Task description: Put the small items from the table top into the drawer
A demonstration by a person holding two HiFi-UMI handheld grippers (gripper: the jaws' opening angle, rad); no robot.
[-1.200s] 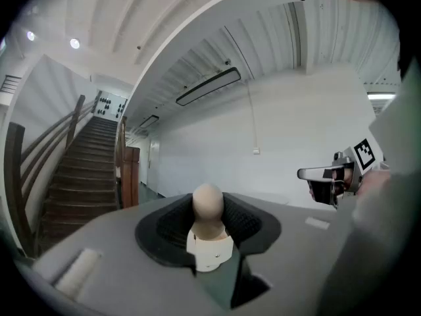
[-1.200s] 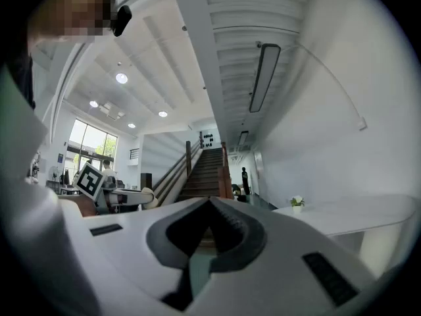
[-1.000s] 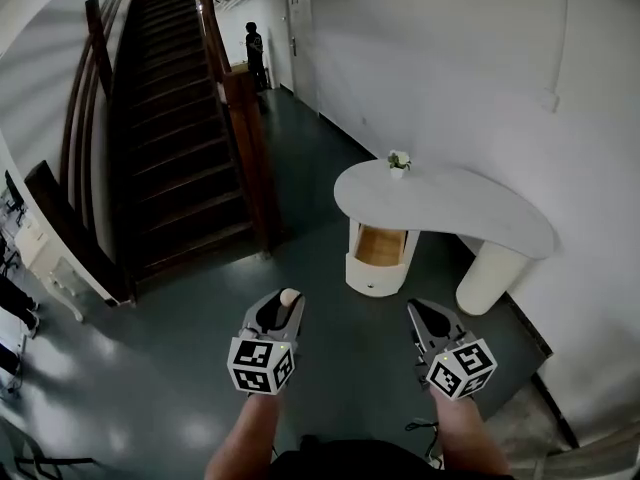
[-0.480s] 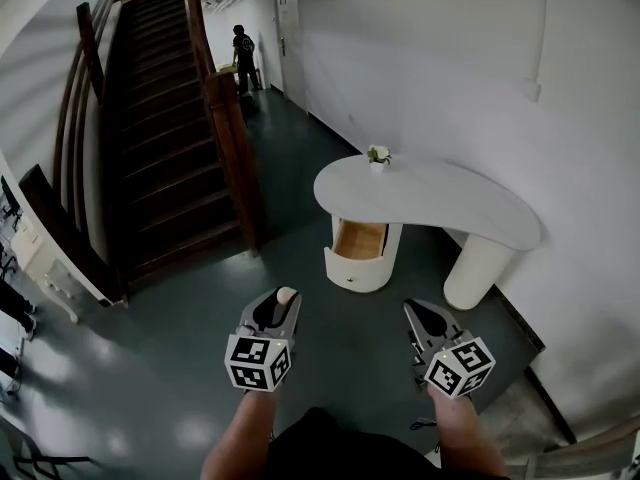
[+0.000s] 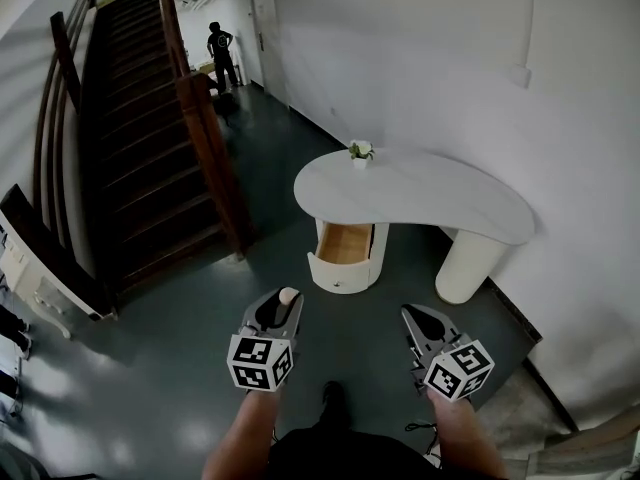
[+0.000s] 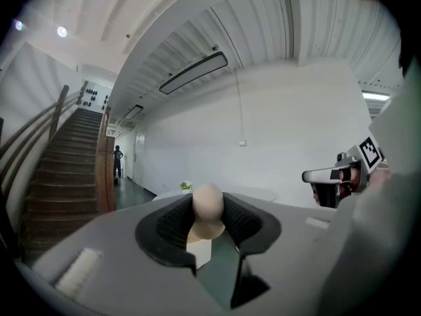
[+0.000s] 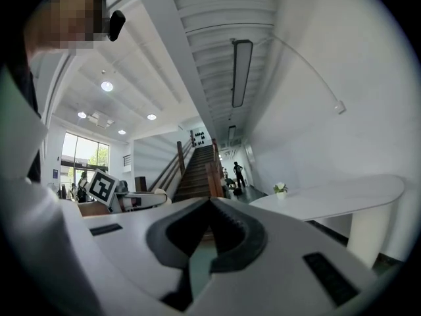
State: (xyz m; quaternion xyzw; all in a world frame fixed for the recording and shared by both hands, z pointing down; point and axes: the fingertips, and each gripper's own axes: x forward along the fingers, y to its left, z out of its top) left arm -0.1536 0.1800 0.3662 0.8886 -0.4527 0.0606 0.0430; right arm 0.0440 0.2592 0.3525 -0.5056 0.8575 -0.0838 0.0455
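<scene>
My left gripper [image 5: 285, 300] is shut on a small beige rounded item [image 6: 208, 204], which sticks up between its dark pads. My right gripper [image 5: 417, 318] is shut with nothing in it; its jaw tips meet in the right gripper view. Both are held above the dark floor, short of the white curved table [image 5: 440, 200]. Under the table's left end a drawer [image 5: 345, 245] stands pulled open, showing a bare wooden inside. A small potted plant [image 5: 360, 152] stands on the table's far left edge. I see no other small items on the table top from here.
A dark wooden staircase [image 5: 130, 118] with a banister post [image 5: 205, 148] rises at the left. A person [image 5: 219, 53] stands far down the corridor. A white wall [image 5: 560, 118] runs behind the table. White furniture [image 5: 25, 268] sits at the far left.
The table and open drawer have slid left and a little nearer in the head view. Both grippers keep their place and state, the left still on the beige item.
</scene>
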